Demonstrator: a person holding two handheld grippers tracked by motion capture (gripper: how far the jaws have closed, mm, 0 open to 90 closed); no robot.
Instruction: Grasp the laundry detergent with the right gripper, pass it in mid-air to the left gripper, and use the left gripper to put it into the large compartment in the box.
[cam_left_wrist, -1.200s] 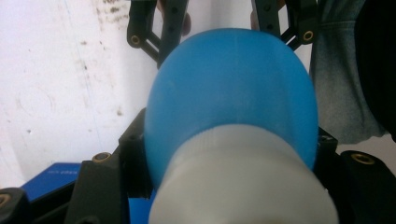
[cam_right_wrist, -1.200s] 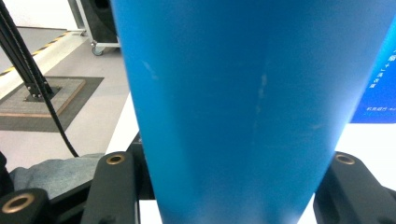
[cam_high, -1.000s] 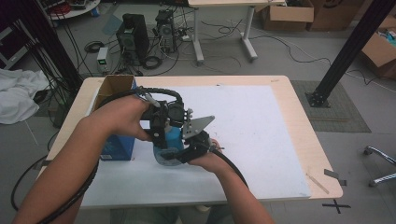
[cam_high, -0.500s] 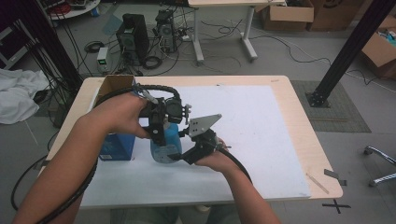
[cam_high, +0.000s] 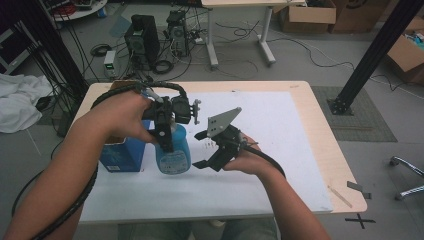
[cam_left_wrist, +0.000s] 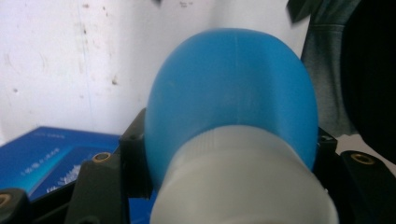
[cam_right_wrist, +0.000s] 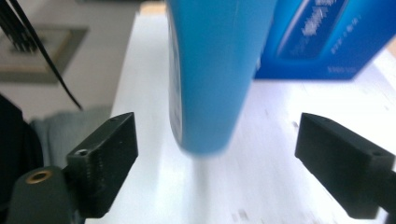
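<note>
My left gripper is shut on a blue plastic bottle just below its white cap and holds it upright above the white mat. In the left gripper view the bottle's shoulder bulges between the two jaws of the left gripper. To the bottle's right is my right gripper, whose jaws have just been opening. They stand wide apart and touch nothing. In the right gripper view the bottle's lower end hangs ahead of the right gripper, clear of both pads.
A dark blue carton stands on the mat just left of the bottle, also the carton behind it. The wooden table ends at the right, with a strip of tape near its front corner. Cables and computers lie on the floor beyond.
The right gripper has let go of the bottle's lower part, opened and drawn back to the right. The left gripper has lifted the bottle a little.
</note>
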